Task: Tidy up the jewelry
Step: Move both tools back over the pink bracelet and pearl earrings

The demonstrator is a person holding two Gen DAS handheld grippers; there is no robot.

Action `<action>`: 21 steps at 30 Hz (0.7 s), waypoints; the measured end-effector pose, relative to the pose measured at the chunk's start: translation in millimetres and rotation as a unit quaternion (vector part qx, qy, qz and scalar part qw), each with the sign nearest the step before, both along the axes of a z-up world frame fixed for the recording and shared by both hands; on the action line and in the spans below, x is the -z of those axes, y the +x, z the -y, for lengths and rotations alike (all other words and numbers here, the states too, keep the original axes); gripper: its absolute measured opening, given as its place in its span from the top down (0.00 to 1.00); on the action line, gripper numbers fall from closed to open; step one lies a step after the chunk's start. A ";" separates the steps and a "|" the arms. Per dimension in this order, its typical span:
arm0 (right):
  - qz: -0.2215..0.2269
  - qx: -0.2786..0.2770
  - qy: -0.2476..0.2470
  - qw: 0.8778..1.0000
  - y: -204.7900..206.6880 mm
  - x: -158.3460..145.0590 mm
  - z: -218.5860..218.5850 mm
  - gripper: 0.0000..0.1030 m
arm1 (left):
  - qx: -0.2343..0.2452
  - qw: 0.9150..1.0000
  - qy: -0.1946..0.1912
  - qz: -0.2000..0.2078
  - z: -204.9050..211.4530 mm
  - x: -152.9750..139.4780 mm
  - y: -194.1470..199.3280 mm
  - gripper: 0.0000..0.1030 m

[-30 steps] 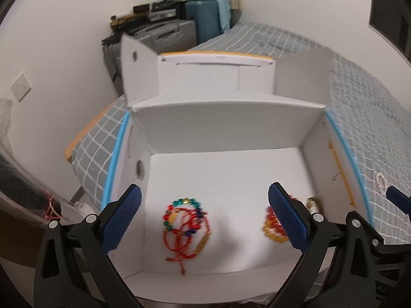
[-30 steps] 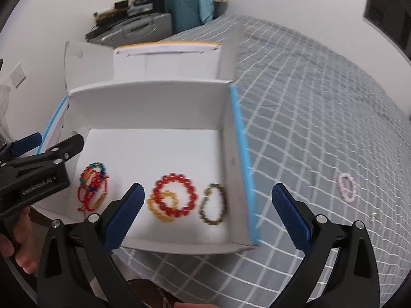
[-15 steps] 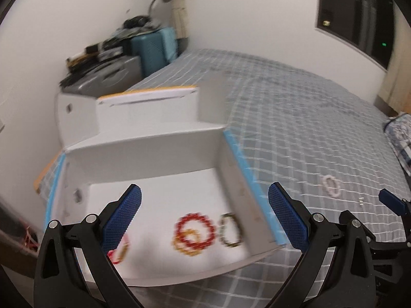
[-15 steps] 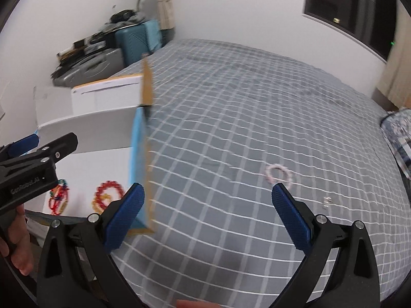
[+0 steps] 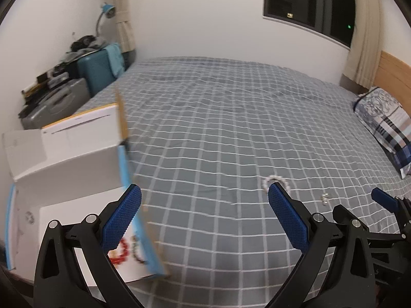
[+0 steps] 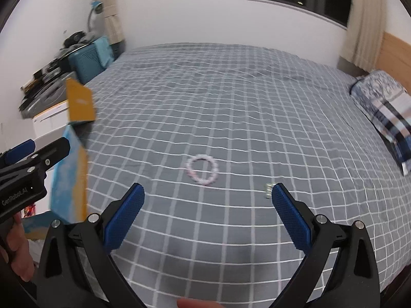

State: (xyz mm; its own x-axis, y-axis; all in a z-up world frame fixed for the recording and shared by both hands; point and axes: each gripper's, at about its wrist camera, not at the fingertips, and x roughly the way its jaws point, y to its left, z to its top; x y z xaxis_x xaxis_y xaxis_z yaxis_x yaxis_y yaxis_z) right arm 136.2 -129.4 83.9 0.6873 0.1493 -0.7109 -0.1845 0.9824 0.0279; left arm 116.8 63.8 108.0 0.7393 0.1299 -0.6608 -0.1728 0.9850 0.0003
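Note:
A pale pink bead bracelet [image 6: 202,169] lies on the grey checked bedspread [image 6: 231,107], with a small pair of silvery earrings [image 6: 268,189] to its right. My right gripper [image 6: 205,215] is open, a short way in front of the bracelet, nothing between its fingers. In the left wrist view my left gripper [image 5: 204,217] is open and empty; the bracelet [image 5: 274,181] peeks out beside its right finger and the earrings [image 5: 325,198] lie further right. The white box [image 5: 64,159] at the left holds a red bead bracelet [image 5: 120,252] and a dark one [image 5: 137,247].
A patterned pillow [image 5: 385,125] lies at the bed's right edge by a wooden headboard [image 5: 395,74]. Suitcases and clutter [image 5: 64,87] stand against the wall behind the box. In the right wrist view the box's blue and orange side [image 6: 72,169] stands at left, near a hand [image 6: 18,246].
Both grippers have swung right, away from the box's inside toward the open bedspread. The pink bracelet and earrings now sit near the middle of the right wrist view. Both stay open.

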 end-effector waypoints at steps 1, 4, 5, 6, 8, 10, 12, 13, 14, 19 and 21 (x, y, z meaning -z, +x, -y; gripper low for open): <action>-0.001 0.005 0.001 1.000 2.8 2.7 5.9 0.07 | 0.005 1.000 0.000 -0.002 6.3 3.4 5.2 0.06; -0.002 0.022 -0.002 1.000 14.3 14.2 27.7 0.07 | 0.017 1.000 -0.001 -0.011 23.4 16.8 23.9 0.06; -0.003 0.028 -0.002 1.000 19.1 19.8 35.4 0.07 | 0.021 1.000 -0.002 -0.015 29.5 22.6 32.0 0.06; -0.004 0.032 -0.003 0.999 23.3 24.5 41.1 0.07 | 0.025 1.000 -0.003 -0.018 33.6 27.7 37.8 0.06; -0.008 0.043 -0.005 0.999 32.7 37.1 53.0 0.07 | 0.031 0.999 -0.005 -0.026 43.9 39.6 51.7 0.06; -0.015 0.050 -0.007 0.999 41.4 49.9 60.7 0.07 | 0.036 0.999 -0.007 -0.035 50.7 52.7 63.7 0.06; -0.025 0.054 -0.004 0.998 51.3 62.4 68.1 0.07 | 0.042 0.998 -0.008 -0.045 59.3 67.3 77.6 0.06; -0.029 0.054 -0.002 0.998 55.6 68.1 71.1 0.07 | 0.043 0.998 -0.008 -0.050 62.8 74.2 83.5 0.06; -0.033 0.055 -0.003 0.998 60.3 73.9 73.3 0.07 | 0.045 0.997 -0.006 -0.057 66.9 82.5 91.7 0.06; -0.056 0.055 -0.009 0.997 82.2 101.2 80.4 0.07 | 0.048 0.995 -0.004 -0.084 77.7 114.4 125.0 0.06; -0.062 0.053 -0.005 0.997 89.5 108.4 83.8 0.07 | 0.049 0.994 -0.007 -0.095 79.5 126.6 137.4 0.06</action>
State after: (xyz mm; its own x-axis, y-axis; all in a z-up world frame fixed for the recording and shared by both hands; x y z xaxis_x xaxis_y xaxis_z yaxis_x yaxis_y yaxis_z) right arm 225.7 -213.1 -24.5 0.6060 0.0722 -0.7922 -0.0753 0.9966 0.0332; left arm 254.3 -15.7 -18.6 0.6102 0.0528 -0.7905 -0.0742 0.9972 0.0093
